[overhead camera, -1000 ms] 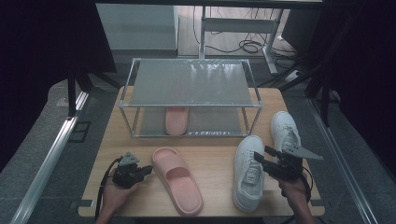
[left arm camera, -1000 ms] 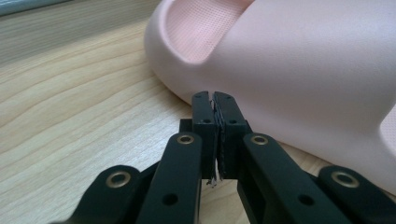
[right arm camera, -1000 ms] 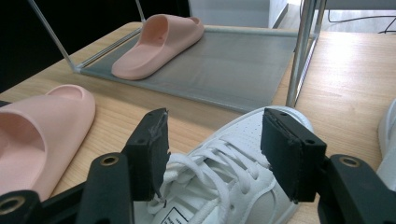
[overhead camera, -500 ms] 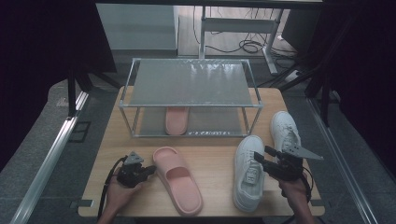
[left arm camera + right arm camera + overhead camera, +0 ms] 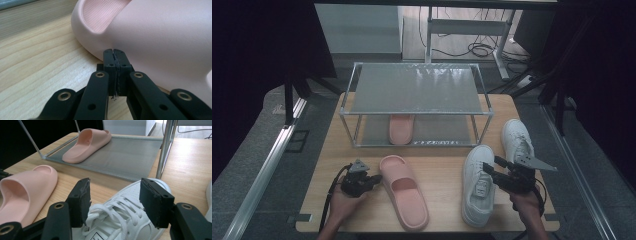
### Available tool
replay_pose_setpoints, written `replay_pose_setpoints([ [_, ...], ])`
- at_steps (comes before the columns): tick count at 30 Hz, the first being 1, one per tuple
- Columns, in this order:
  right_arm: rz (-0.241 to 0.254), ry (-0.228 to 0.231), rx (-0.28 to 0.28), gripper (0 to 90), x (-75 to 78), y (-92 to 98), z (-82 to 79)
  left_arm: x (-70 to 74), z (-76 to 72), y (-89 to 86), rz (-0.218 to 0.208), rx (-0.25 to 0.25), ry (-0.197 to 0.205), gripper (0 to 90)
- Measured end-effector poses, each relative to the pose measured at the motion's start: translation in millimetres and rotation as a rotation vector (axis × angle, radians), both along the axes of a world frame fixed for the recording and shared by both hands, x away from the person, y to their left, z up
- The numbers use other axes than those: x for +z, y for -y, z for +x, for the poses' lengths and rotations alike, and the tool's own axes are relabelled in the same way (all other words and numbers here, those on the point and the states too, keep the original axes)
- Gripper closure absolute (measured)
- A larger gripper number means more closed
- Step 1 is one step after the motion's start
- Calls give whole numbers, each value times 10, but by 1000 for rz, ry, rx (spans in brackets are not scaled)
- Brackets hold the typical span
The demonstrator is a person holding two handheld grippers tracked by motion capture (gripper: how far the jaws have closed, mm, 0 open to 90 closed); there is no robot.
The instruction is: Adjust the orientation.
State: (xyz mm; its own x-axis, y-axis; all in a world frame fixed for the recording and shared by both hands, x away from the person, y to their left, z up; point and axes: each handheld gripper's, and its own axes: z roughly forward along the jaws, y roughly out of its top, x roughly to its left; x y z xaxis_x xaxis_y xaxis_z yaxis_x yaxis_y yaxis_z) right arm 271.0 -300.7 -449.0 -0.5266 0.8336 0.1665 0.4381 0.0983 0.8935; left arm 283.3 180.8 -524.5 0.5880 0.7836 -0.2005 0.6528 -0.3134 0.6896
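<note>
Wooden table (image 5: 442, 165) carries a two-tier metal rack (image 5: 414, 102) at its far half, mesh shelves, top shelf bare; on the lower shelf lies one pink slide (image 5: 401, 128), toe toward the near side, also seen in the right gripper view (image 5: 85, 143) lying flat on the grey mesh. In front of the rack, left of centre, the second pink slide (image 5: 404, 190) lies flat on the table, angled, heel end toward the rack. Right of centre a white sneaker (image 5: 478, 184) lies sole down, lengthwise, toe toward the rack; a second white sneaker (image 5: 517, 140) sits just beside it farther right and back. Left gripper (image 5: 362, 181) is held low at the table just left of the near slide, jaws pressed fully together with nothing between them; in the left gripper view the closed tips (image 5: 115, 56) sit right at the slide's side wall (image 5: 160, 42), touching or almost, cannot tell which. Right gripper (image 5: 494, 167) sits over the laces area of the near sneaker, jaws spread wide; in the right gripper view (image 5: 113, 195) the laces (image 5: 110, 215) lie between the two pads, pads not pressing on the shoe. A hand (image 5: 527, 205) holds it from the near edge.
</note>
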Motion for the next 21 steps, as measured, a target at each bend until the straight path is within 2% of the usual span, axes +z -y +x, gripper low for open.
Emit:
replay_pose_setpoints([
  [7,3,4,-7,422,16,24,-7,7,90,89,22,-14,-2,891],
  [21,-4,2,-8,423,1,27,-2,16,286,346,26,-53,-2,890],
])
